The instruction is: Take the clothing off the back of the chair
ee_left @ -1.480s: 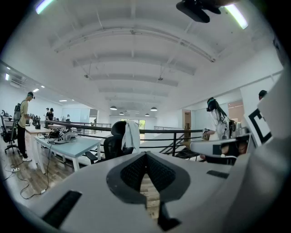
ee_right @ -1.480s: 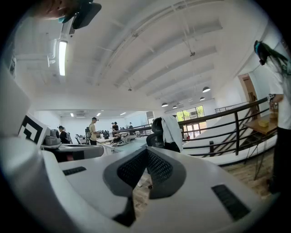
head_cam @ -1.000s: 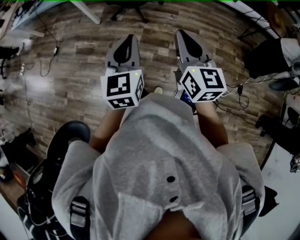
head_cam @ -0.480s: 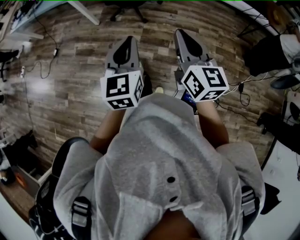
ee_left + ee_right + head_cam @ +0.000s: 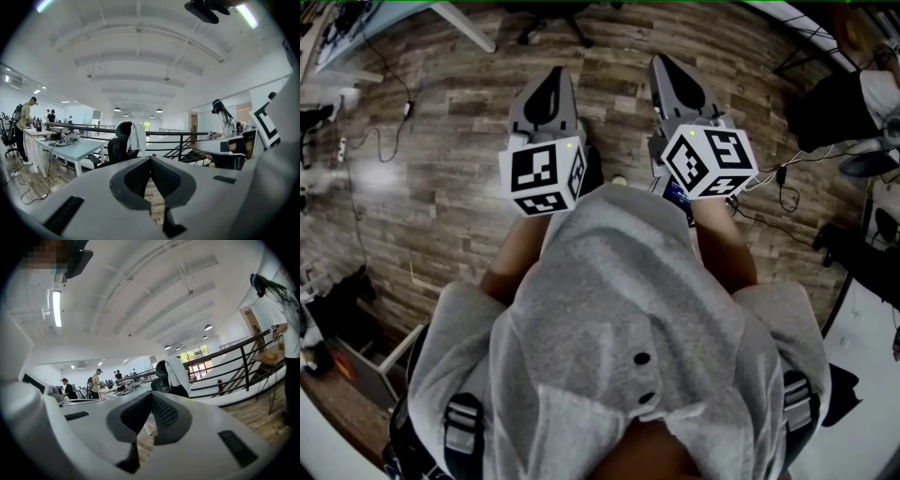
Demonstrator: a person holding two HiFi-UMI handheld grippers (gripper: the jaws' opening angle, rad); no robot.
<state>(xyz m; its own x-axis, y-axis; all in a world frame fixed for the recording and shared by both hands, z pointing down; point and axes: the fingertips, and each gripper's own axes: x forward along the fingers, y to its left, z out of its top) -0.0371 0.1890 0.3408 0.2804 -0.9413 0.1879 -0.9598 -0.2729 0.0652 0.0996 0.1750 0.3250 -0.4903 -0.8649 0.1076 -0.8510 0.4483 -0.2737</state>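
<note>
Two grippers closed and empty, with the clothing hanging on a chair well ahead of them.

Both the left gripper (image 5: 552,79) and the right gripper (image 5: 662,66) are held out side by side over the wooden floor (image 5: 441,187), in front of a person in a grey top (image 5: 628,328). In the left gripper view the jaws are together at the tips with nothing between them, and the right gripper view shows the same. The white clothing (image 5: 138,136) is draped over the back of a black office chair (image 5: 116,149), well apart from both grippers. The chair stands beside a pale blue table (image 5: 77,151) and in front of a dark railing (image 5: 187,136). In the right gripper view the garment (image 5: 177,372) hangs down the chair's back (image 5: 161,370), with other people at desks far behind it.
</note>
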